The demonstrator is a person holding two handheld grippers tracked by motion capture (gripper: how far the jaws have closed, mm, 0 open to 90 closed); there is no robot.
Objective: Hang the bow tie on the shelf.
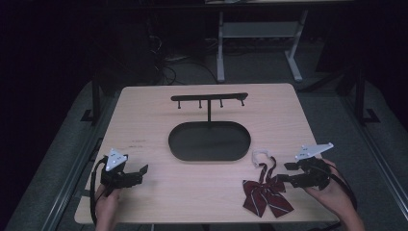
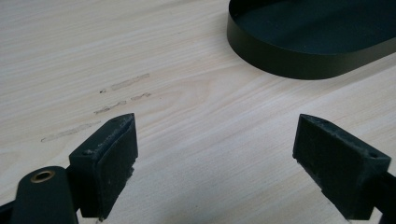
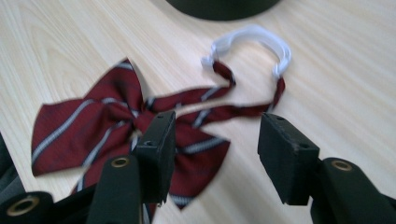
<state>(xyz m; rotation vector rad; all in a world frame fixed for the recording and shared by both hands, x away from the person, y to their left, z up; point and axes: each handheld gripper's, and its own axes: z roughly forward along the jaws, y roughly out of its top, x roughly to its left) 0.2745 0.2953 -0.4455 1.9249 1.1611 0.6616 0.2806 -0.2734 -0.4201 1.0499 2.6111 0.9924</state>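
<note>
a dark red striped bow tie (image 1: 266, 193) with a white plastic neck clip (image 1: 260, 155) lies near the tabletop's (image 1: 159, 202) front right corner. the right gripper (image 1: 285, 172) hovers just beside it, jaws apart and empty. the left gripper (image 1: 143, 169), jaws wide and empty, sits near the front left corner. a black oval-based hook stand (image 1: 210, 139) occupies the tabletop's middle.

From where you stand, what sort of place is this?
Probably a lab or workshop for recording handling tasks, not a home: a bare wooden table under a fixed camera, a person's hand-held left gripper and right gripper, and cables on the dark floor.
</note>
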